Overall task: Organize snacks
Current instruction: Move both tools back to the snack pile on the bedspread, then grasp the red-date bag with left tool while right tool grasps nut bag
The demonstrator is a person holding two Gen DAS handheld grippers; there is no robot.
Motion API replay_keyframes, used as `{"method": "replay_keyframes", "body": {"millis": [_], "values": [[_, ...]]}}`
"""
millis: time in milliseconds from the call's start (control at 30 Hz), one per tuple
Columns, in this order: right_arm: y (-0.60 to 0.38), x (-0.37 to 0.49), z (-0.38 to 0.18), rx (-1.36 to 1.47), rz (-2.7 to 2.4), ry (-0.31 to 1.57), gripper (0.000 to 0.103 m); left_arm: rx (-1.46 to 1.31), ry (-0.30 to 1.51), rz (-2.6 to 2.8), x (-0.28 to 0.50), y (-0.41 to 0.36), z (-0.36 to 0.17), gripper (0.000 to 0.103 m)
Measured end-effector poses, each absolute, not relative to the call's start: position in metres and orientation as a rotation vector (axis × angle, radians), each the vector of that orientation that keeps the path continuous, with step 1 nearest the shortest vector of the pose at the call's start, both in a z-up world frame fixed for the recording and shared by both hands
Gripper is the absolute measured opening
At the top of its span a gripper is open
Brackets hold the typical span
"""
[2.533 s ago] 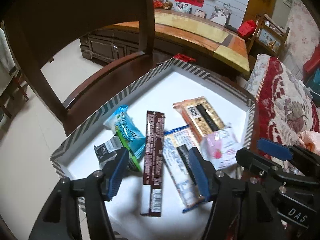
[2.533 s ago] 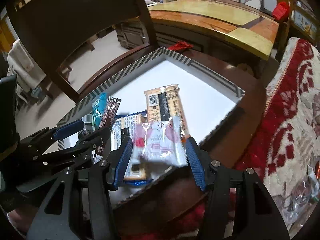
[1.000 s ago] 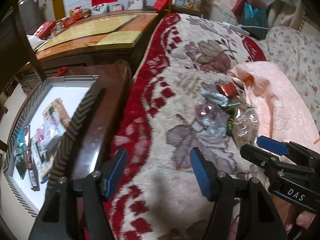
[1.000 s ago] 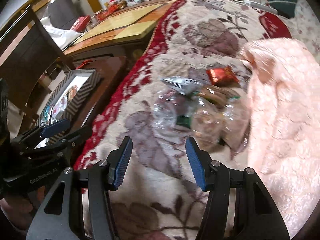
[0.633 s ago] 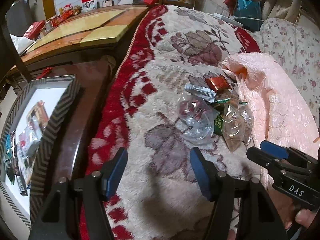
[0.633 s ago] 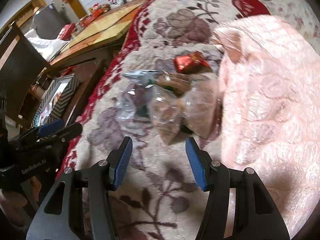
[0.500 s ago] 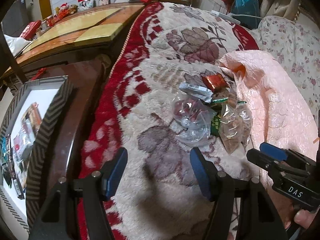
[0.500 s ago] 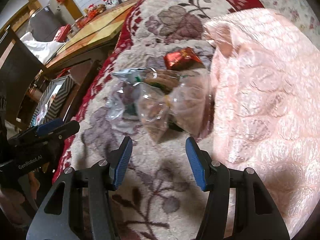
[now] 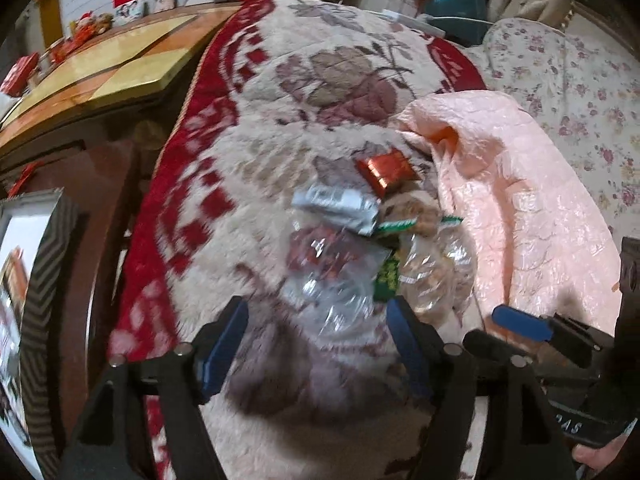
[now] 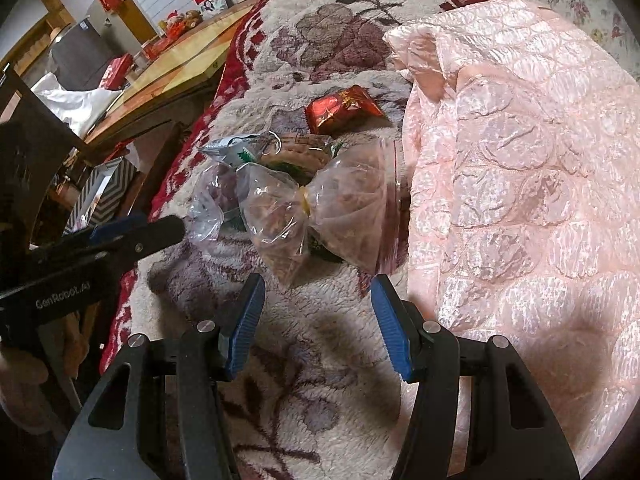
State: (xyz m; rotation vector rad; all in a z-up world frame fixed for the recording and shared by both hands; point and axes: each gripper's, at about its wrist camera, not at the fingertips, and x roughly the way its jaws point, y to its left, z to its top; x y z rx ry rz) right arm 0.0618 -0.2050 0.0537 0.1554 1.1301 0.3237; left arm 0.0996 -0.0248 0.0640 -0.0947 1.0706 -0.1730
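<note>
Roughly midway, by the look of it. Several packets already lying in the striped box (image 9: 44, 264) off to the left. Still a whole heap left on the floral blanket (image 10: 320, 28): red foil packet (image 10: 340, 110), silver wrapper (image 9: 336, 208), knotted clear bag (image 10: 316, 208), plus another clear bag (image 9: 332, 276). Left tongs (image 9: 316, 344) empty and opening wider just short of that second bag; right tongs (image 10: 316, 320) parted, gripping nothing, just below the knotted one. Plenty of trips to go.

Heap of snack packets (image 10: 304, 184), red packet (image 10: 340, 110) beside it, on floral blanket (image 10: 304, 360)
</note>
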Motion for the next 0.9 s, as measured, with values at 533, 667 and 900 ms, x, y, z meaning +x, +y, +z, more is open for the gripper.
{"method": "replay_keyframes", "body": {"millis": [533, 667, 900], "values": [[-0.204, 0.084, 0.049, 0.163, 0.332, 1.120, 0.068, -0.113, 1.138, -0.198, 0.142, -0.027, 0.034, 0.076], [-0.189, 0.097, 0.044, 0.098, 0.352, 1.125, 0.072, -0.104, 1.143, -0.206, 0.144, -0.027, 0.031, 0.077], [-0.183, 0.116, 0.032, 0.043, 0.352, 1.118, 0.079, -0.111, 1.158, -0.214, 0.151, -0.028, 0.024, 0.078]]}}
